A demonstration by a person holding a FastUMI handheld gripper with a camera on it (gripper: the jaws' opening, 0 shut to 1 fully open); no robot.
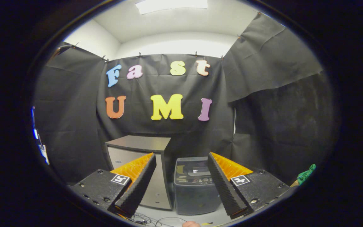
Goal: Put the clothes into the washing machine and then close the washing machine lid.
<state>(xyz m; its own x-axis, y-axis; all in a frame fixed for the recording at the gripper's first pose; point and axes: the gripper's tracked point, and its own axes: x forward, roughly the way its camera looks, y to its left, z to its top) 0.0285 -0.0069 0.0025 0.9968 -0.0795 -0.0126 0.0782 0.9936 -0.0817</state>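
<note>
- Two fingers are showing at the bottom of the gripper view, and the jaws of the gripper [181, 186] are standing spread wide with nothing between them but air.
- They're sitting high and well back from everything, looking across the booth – my guess is that's just a lookout pose, since nothing is within reach.
- Straight ahead, framed in the gap between the fingers, the washing machine [195, 186] is standing on the pale table [206, 218]. It's a small dark box with a panel on top.
- Its lid [195, 168] is looking like it's lying flat and down. There's a glossy window in it, but I can't make out through the glare whether any clothes are sitting inside.
- Off past the right finger, a bit of green cloth [306, 174] is peeking in at table level – probably the clothes, or one of them, and it's well apart from the machine.
- So with a lowered lid and green fabric lying outside, the load isn't all in there, at least not that piece.
- Just left of the machine, a taller cabinet [140, 170] with a dark top is standing behind the left finger.
- Some thin cables [156, 219] are trailing on the table below the fingers.
</note>
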